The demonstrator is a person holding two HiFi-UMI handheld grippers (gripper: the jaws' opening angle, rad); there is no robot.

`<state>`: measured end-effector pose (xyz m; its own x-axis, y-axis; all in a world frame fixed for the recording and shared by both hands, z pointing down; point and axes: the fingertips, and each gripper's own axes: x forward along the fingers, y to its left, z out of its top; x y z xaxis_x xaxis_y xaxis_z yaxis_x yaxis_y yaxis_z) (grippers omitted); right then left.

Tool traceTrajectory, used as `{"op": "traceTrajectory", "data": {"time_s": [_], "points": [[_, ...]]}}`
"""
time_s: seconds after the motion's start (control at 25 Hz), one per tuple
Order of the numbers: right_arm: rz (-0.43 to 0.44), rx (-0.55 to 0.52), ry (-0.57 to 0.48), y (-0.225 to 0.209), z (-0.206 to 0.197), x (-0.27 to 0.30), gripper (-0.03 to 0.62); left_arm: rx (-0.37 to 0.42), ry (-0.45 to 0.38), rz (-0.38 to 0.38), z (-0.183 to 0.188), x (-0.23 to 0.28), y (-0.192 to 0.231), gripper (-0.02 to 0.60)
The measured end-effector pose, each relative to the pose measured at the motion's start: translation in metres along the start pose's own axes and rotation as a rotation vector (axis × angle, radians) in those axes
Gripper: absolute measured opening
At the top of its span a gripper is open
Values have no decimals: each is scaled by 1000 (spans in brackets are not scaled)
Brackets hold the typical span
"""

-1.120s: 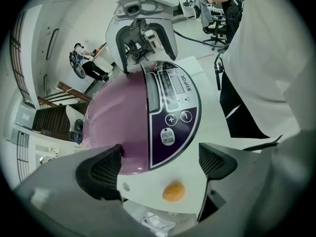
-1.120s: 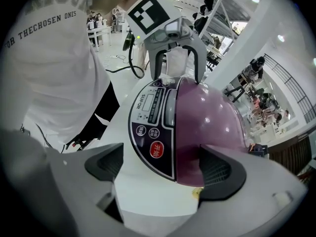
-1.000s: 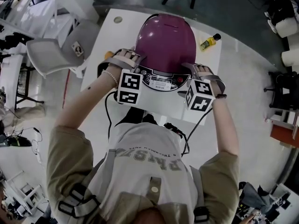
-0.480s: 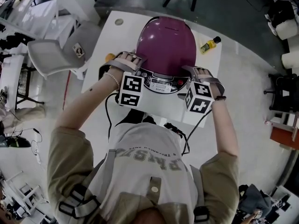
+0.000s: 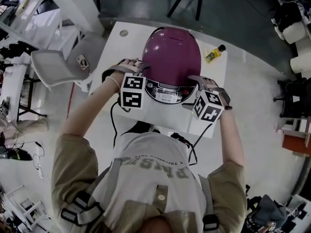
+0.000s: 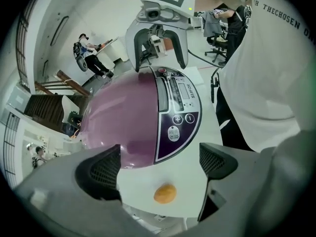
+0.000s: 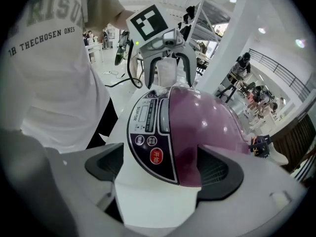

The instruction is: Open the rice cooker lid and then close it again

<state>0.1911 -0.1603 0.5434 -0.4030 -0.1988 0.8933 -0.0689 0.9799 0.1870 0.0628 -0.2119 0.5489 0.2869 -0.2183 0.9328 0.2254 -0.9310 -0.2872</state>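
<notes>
The rice cooker sits on the white table [image 5: 216,79] with its purple domed lid [image 5: 171,52] down and its dark control panel [image 5: 165,90] facing me. My left gripper [image 5: 139,74] is at the cooker's front left, jaws open beside the lid's edge [image 6: 123,122]. My right gripper [image 5: 193,83] is at the front right, jaws open, one pad [image 7: 217,172] over the lid's rim. In the left gripper view the gripper [image 6: 158,164] looks across the panel [image 6: 177,117]. The right gripper [image 7: 163,169] looks across the cooker [image 7: 197,127]. I cannot tell whether either touches it.
A small orange object [image 6: 164,193] lies on the table under the left gripper. A yellow bottle [image 5: 214,54] lies at the table's far right. A white chair [image 5: 58,64] stands to the left. A black cable [image 5: 112,115] hangs off the near table edge.
The left gripper has edged a little further along the cooker's left side. The right gripper holds its place at the front right. The lid stays down.
</notes>
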Motion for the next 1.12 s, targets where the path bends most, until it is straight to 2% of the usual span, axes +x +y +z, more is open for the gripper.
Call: {"op": "traceTrajectory", "data": {"time_s": [0.12,0.2,0.28,0.4,0.48,0.56,0.64,0.72,0.8,0.84,0.88,1.0,1.12], "points": [[-30,69,-82,-7,11,-14,451,-66,-70,1,3,-13,8,508],[-75,125,-179,-17,23,-29,451,-127,-145,0,9,-26,13,498],[-191,168,-311,-36,38,-52,451,-198,-246,13,17,-42,21,480],[-424,212,-500,-71,56,-91,446,-321,-435,66,31,-71,40,449],[-532,246,-574,-84,58,-109,445,-412,-559,141,39,-93,57,428],[-614,282,-632,-91,60,-124,434,-509,-658,260,42,-116,78,423],[-698,322,-701,-97,64,-140,392,-580,-733,388,42,-136,95,385],[-779,382,-751,-102,64,-154,308,-633,-787,500,41,-154,108,383],[-846,453,-750,-106,55,-161,208,-695,-831,611,38,-169,117,343],[-877,480,-759,-108,52,-165,184,-726,-854,661,36,-177,120,316],[-907,501,-783,-110,51,-169,172,-753,-877,703,35,-184,120,316],[-984,553,-839,-113,52,-182,140,-804,-926,787,36,-196,119,308],[-1046,609,-874,-113,50,-190,109,-862,-958,817,33,-195,119,244]]}}
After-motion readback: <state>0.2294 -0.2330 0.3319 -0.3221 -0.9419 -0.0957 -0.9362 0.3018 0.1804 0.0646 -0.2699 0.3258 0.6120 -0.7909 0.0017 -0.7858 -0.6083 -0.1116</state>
